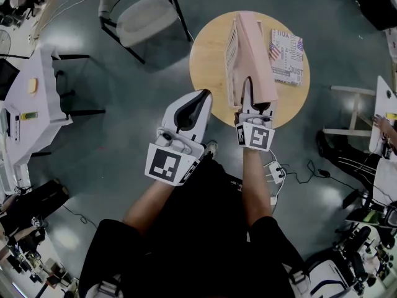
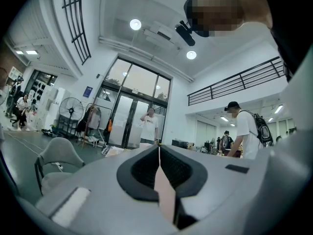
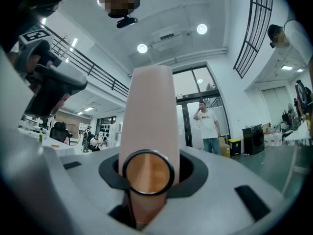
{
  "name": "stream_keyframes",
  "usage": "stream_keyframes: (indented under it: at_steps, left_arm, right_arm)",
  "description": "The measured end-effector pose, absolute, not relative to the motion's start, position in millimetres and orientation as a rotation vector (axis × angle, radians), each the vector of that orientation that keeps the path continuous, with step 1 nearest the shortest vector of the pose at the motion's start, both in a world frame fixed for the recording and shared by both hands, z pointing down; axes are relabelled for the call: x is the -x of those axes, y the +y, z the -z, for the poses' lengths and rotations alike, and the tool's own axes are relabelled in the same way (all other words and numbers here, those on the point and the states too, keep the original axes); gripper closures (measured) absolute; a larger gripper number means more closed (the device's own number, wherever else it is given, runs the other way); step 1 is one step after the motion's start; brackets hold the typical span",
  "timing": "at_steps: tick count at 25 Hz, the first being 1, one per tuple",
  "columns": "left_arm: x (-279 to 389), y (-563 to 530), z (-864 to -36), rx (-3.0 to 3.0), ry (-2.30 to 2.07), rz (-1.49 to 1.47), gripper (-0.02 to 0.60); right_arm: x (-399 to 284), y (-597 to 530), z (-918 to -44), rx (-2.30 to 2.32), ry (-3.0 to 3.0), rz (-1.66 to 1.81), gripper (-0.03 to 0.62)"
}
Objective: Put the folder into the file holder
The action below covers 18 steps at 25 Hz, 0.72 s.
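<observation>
Folder: pale pink, held on edge above the round wooden table. It is gripped at its near end, and the far end reaches across the tabletop. Its left face lies against, or just beside, the cream mesh file holder, which stands on the table. Whether the lower edge has entered the holder cannot be told from the head view.

Right gripper: jaws clamped on the near end of the folder. In the right gripper view the pink sheet is seen rising straight out from between the dark pads of the gripper and filling the middle of the frame.

Left gripper: held at the near edge of the table, left of the folder and apart from it. In the left gripper view the jaws are seen brought together, the dark pads meeting in a thin line at the tips. Nothing is seen held.

Also on the table: a printed book with a flag pattern, lying flat just right of the folder.

Beyond the table: a grey chair on the dark floor, upper left. A person in a white shirt is seen by glass doors in the background.
</observation>
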<state>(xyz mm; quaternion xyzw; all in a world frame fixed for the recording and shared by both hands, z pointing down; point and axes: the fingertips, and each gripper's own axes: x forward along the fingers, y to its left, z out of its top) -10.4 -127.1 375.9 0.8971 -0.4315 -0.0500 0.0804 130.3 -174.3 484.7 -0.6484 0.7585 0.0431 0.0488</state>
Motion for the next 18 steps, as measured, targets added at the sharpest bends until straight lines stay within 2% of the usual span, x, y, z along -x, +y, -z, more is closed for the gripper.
stream_keyframes:
  at_steps: [18]
  left_arm:
    - [1.8, -136.4, -377.7, -2.679, -1.285, 0.138, 0.569]
  right_arm:
    - [-133.2, -183.9, -516.4, 2.014, 2.367, -0.073, 0.461]
